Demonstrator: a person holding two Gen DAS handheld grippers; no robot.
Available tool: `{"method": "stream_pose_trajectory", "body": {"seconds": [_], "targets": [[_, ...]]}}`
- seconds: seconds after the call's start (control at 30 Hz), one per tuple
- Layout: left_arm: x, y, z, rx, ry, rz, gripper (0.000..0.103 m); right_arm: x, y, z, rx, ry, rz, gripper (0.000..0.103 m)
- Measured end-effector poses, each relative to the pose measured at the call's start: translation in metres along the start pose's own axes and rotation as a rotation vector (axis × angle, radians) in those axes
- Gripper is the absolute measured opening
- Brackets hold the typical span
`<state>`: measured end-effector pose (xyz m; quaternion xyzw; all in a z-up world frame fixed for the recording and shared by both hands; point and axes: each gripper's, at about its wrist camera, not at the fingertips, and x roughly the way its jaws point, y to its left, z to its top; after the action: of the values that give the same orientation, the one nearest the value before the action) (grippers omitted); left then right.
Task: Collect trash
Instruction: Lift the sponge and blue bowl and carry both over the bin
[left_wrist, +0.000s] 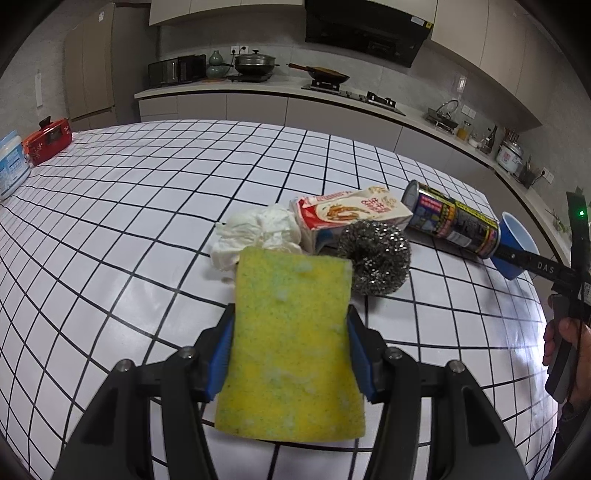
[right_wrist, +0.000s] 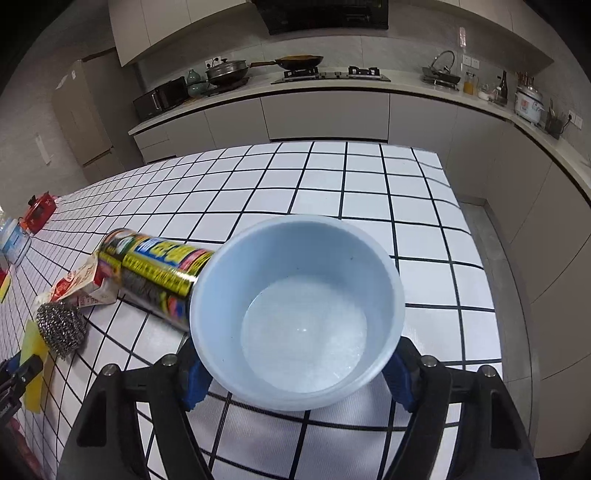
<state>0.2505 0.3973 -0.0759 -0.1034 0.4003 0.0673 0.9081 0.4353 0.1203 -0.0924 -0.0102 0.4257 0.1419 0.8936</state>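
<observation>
A: Sponge (left_wrist: 291, 343) clamped in left gripper (left_wrist: 291, 350), frame centre; right gripper (right_wrist: 295, 373) clamped on blue cup (right_wrist: 295, 314).

B: Risk: cup rim touches spray can (right_wrist: 155, 273), lower left; could roll it.

Red tin (left_wrist: 47, 141), wok (left_wrist: 325, 75), rice cooker (left_wrist: 510, 157).

Ahead of my left tool (left_wrist: 290, 354), a tight cluster blocks the way: crumpled tissue (left_wrist: 255, 234), carton (left_wrist: 351, 212), steel scrubber (left_wrist: 375, 256) and the lying spray can (left_wrist: 454, 219), touching or just beside one another. To their left the surface (left_wrist: 129, 206) lies open up to the far-left edge, where a red box (left_wrist: 48, 140) and white tub (left_wrist: 11, 166) stand.
</observation>
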Motion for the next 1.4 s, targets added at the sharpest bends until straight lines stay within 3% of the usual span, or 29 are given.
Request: {"method": "stream_pose_trajectory", "body": {"seconds": [0.4, 0.77, 1.07, 1.4], "targets": [[-0.010, 0.001, -0.004, 0.000, -0.015, -0.004, 0.056, -0.005, 0.015, -0.004, -0.042, 0.019, 0.013, 0.078], [-0.018, -0.015, -0.009, 0.007, -0.034, -0.011, 0.055, -0.038, 0.008, -0.016, -0.028, -0.009, 0.016, 0.078], [-0.030, -0.057, -0.019, 0.035, -0.048, -0.042, 0.055, -0.083, -0.006, -0.042, -0.037, -0.037, 0.026, 0.078], [-0.050, -0.124, -0.049, 0.073, -0.058, -0.076, 0.054, -0.131, -0.060, -0.081, -0.010, -0.051, 0.019, 0.078]]}}
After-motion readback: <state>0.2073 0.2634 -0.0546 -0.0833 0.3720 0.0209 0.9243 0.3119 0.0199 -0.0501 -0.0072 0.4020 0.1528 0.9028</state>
